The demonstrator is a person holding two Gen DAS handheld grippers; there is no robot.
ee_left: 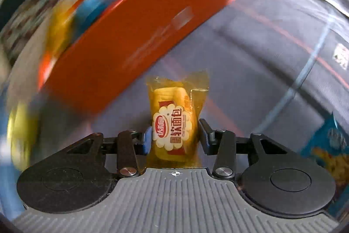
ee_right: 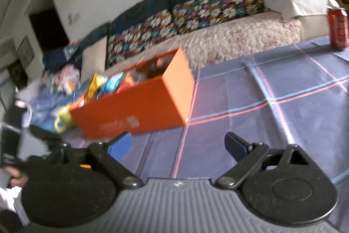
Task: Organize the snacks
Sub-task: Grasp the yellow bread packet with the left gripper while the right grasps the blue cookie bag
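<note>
An orange box (ee_left: 139,36) packed with snack packets stands on the plaid-covered counter (ee_left: 261,54). The left hand-held gripper (ee_left: 174,134) clamps a yellow soft-bread packet (ee_left: 174,123) upright between its fingers, just in front of the box's long side. Further right, the right hand-held gripper (ee_right: 176,145) hangs above the cloth, jaws wide apart and empty; a red can (ee_right: 338,30) stands at the far edge.

Counts: one long orange cardboard box (ee_right: 139,106), one yellow plastic-wrapped soft bread packet (ee_left: 174,121), one blue snack bag (ee_left: 331,145), one yellow ceramic mug (ee_right: 62,120), one red can (ee_right: 338,28), and roughly five loose packets in the box, too blurred to count.
</note>
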